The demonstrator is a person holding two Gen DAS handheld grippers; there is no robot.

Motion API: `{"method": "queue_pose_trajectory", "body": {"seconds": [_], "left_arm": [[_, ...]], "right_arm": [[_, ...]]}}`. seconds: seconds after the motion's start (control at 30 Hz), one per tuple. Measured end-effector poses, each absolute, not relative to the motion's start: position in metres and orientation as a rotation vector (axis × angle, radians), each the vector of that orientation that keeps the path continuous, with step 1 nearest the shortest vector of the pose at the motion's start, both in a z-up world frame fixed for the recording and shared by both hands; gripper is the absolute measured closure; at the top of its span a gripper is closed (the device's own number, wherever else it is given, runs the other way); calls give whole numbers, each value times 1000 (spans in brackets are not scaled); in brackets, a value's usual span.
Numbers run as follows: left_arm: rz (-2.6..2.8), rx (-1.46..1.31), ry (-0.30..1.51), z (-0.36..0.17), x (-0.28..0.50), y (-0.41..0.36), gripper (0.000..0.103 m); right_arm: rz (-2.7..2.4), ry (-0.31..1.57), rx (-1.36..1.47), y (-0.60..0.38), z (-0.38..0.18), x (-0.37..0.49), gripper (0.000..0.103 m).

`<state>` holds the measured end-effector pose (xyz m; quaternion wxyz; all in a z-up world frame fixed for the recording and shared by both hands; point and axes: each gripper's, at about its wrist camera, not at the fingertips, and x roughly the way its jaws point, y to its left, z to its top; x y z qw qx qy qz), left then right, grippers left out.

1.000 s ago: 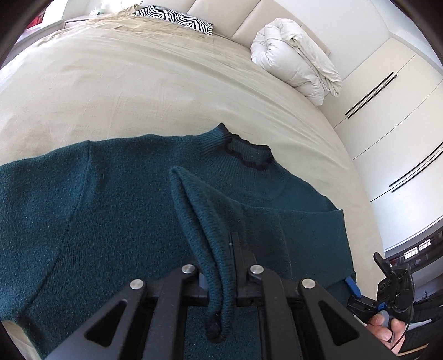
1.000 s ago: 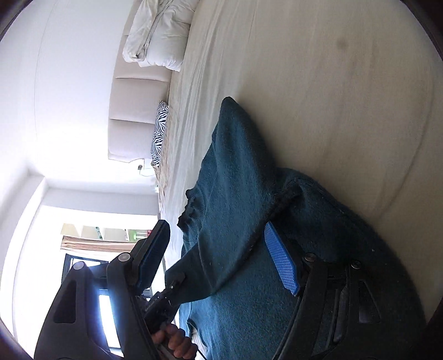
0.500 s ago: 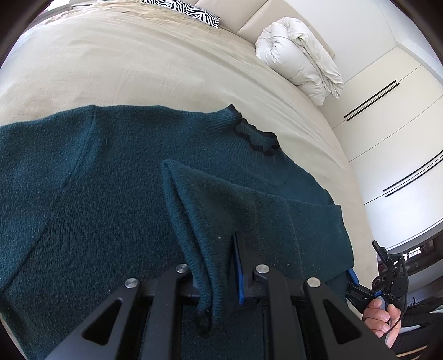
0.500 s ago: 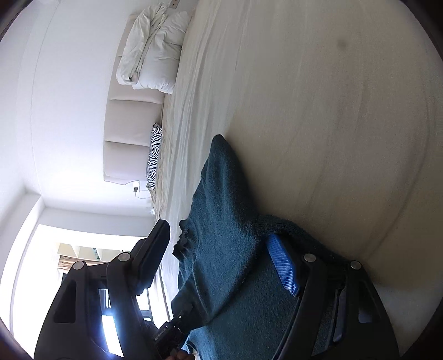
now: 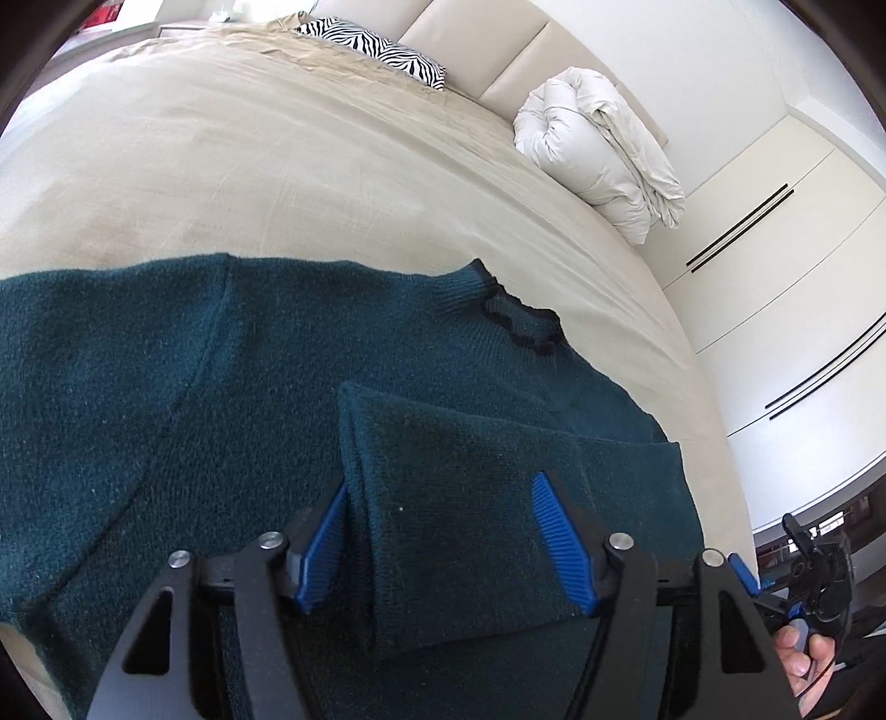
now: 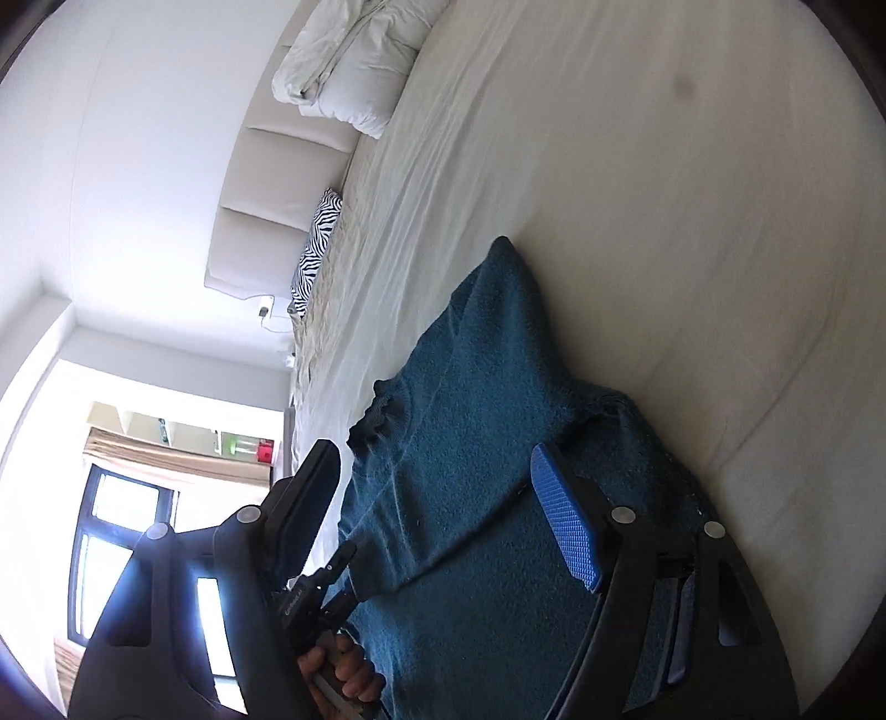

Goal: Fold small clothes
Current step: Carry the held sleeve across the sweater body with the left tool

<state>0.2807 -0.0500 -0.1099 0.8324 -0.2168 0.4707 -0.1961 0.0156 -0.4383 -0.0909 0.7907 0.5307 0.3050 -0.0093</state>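
A dark teal knit sweater [image 5: 166, 415] lies flat on the bed, its black-trimmed collar [image 5: 520, 327] towards the headboard. One sleeve [image 5: 454, 498] is folded across the body. My left gripper [image 5: 443, 484] hovers low over that sleeve with its jaws opening; the sleeve lies between the blue pads [image 5: 559, 531], which stand apart from it. In the right wrist view my right gripper [image 6: 432, 451] is open above the sweater [image 6: 476, 443] near its edge, holding nothing. A hand on the other gripper's handle [image 6: 332, 664] shows at the bottom.
The beige bed sheet [image 5: 277, 166] stretches beyond the sweater. A rolled white duvet [image 5: 598, 166] and a zebra pillow [image 5: 382, 50] lie by the padded headboard. White wardrobe doors [image 5: 775, 277] stand to the right. A window [image 6: 127, 526] is at the far side.
The left jaws went from shut on the sleeve to wide apart, and the sleeve now lies flat on the sweater. The right gripper has risen and rolled, still open.
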Motion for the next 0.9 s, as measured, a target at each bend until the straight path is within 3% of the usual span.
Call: {"method": "queue_pose_trajectory", "body": {"seconds": [0.27, 0.6, 0.9], "left_arm": [[-400, -411, 957, -126, 286, -51, 42], [-418, -413, 890, -135, 291, -51, 42], [-411, -480, 905, -126, 283, -35, 39]], "right_arm": [[51, 849, 1165, -462, -137, 102, 32], [93, 788, 1259, -504, -148, 155, 33], [126, 761, 1190, -485, -140, 77, 33]]}}
